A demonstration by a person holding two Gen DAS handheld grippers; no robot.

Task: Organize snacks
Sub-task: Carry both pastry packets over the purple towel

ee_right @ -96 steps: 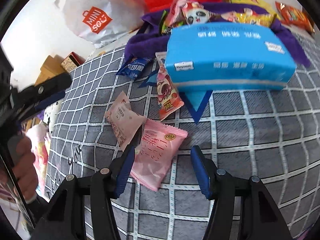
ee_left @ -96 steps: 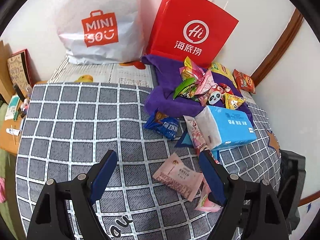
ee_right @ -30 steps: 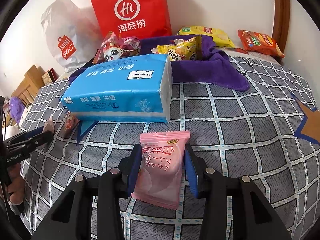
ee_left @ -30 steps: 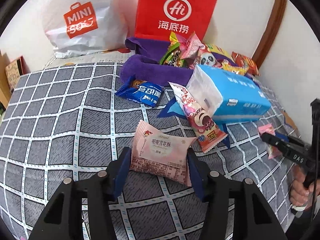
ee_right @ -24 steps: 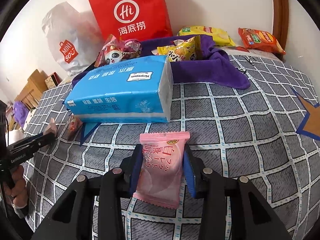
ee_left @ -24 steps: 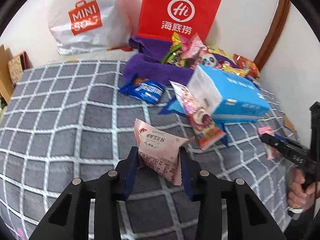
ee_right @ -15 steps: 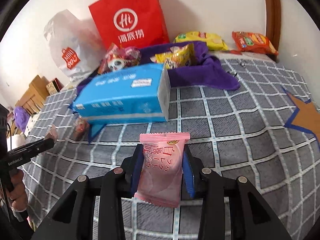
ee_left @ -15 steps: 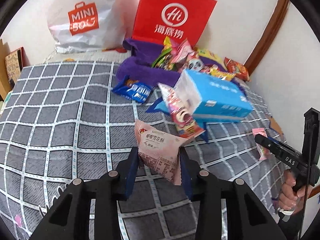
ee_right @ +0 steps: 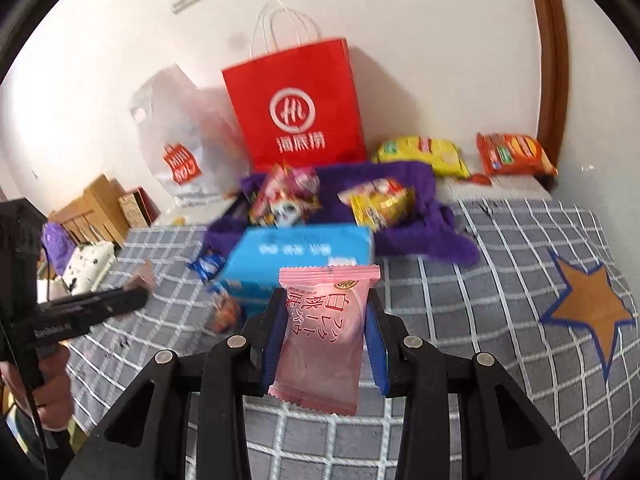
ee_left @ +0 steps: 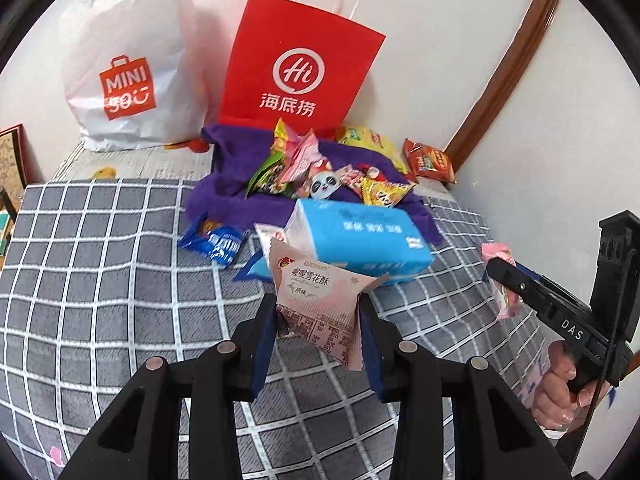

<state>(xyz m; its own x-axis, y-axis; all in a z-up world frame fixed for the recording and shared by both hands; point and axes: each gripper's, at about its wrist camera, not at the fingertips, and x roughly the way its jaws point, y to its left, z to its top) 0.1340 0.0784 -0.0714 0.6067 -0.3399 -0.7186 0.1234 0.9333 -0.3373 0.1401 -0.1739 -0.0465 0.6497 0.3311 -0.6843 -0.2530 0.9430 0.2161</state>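
The bedspread point(ee_left: 100, 248) is grey with a white grid, and an orange star point(ee_right: 588, 304) edged in blue sits on it. A red paper bag point(ee_left: 296, 68) bears a white logo; beside it a white plastic bag point(ee_left: 132, 60) has an orange-red mark. The towel point(ee_left: 228, 184) is purple, the tissue pack point(ee_left: 360, 240) bright blue. One held snack packet point(ee_left: 320, 300) is pale pink, the other wrapper point(ee_right: 324, 336) pink with red lettering. Each black tool carries blue pads point(ee_left: 262, 344).
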